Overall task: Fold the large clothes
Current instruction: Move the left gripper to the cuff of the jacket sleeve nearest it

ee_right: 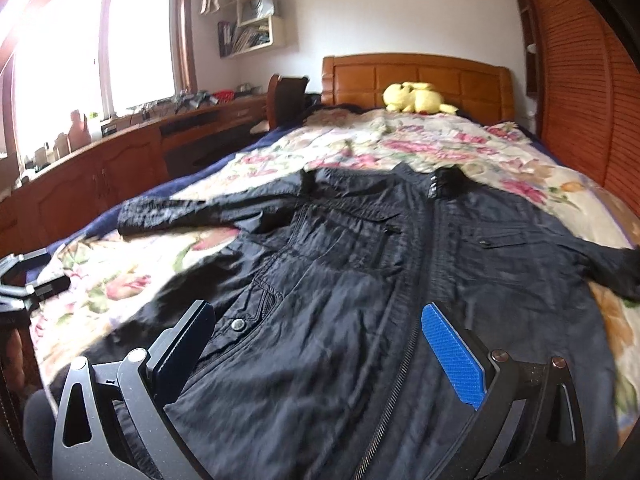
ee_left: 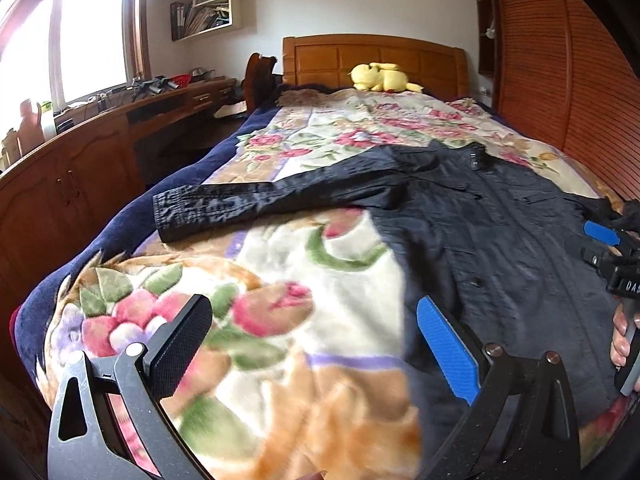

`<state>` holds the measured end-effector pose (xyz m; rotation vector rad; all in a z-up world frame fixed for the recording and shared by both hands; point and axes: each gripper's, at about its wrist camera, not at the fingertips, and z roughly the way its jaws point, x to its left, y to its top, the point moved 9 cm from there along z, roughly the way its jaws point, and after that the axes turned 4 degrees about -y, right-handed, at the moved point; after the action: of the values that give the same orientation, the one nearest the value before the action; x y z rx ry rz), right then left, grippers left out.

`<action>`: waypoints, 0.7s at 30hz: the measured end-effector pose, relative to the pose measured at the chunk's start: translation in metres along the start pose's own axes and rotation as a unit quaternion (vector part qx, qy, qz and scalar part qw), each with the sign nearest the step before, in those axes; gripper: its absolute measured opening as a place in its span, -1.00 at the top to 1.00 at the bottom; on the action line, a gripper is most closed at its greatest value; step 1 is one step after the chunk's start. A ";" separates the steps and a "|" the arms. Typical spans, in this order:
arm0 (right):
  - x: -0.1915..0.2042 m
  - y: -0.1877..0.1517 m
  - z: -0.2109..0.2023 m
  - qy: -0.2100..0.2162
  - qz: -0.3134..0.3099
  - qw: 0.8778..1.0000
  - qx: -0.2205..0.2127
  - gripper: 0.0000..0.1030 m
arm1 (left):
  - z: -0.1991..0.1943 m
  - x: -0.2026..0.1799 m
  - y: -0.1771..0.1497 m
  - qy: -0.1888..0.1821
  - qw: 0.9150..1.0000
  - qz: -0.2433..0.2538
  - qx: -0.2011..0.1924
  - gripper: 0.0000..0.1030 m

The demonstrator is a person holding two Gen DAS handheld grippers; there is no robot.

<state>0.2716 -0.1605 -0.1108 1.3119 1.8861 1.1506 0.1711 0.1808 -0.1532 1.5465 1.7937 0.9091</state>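
Note:
A black zip-front jacket (ee_right: 360,264) lies face up on the floral blanket (ee_left: 280,280), collar toward the headboard. One sleeve (ee_left: 260,204) stretches out to the left, and the other sleeve (ee_right: 600,264) reaches the bed's right side. My left gripper (ee_left: 316,340) is open just above the blanket, its blue pad beside the jacket's left hem edge. My right gripper (ee_right: 320,348) is open over the jacket's lower front, straddling the zip and a snap pocket. Neither holds anything. A hand (ee_left: 622,344) grips the right tool's handle.
A yellow plush toy (ee_right: 416,98) rests by the wooden headboard (ee_right: 420,76). A long wooden desk and cabinets (ee_left: 80,184) run along the left under a bright window. Louvred wardrobe doors (ee_right: 580,100) close in the right side. Wall shelves (ee_left: 208,16) hang behind.

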 end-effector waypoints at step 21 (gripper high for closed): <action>0.000 -0.021 0.053 0.037 0.014 0.997 0.064 -1.00 | 0.124 0.158 0.058 0.030 0.997 -0.060 0.049 -0.48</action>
<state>0.3055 -0.1464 -0.1544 1.3855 2.0298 1.1232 0.2806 0.3565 -0.1799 1.4668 1.9765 0.8305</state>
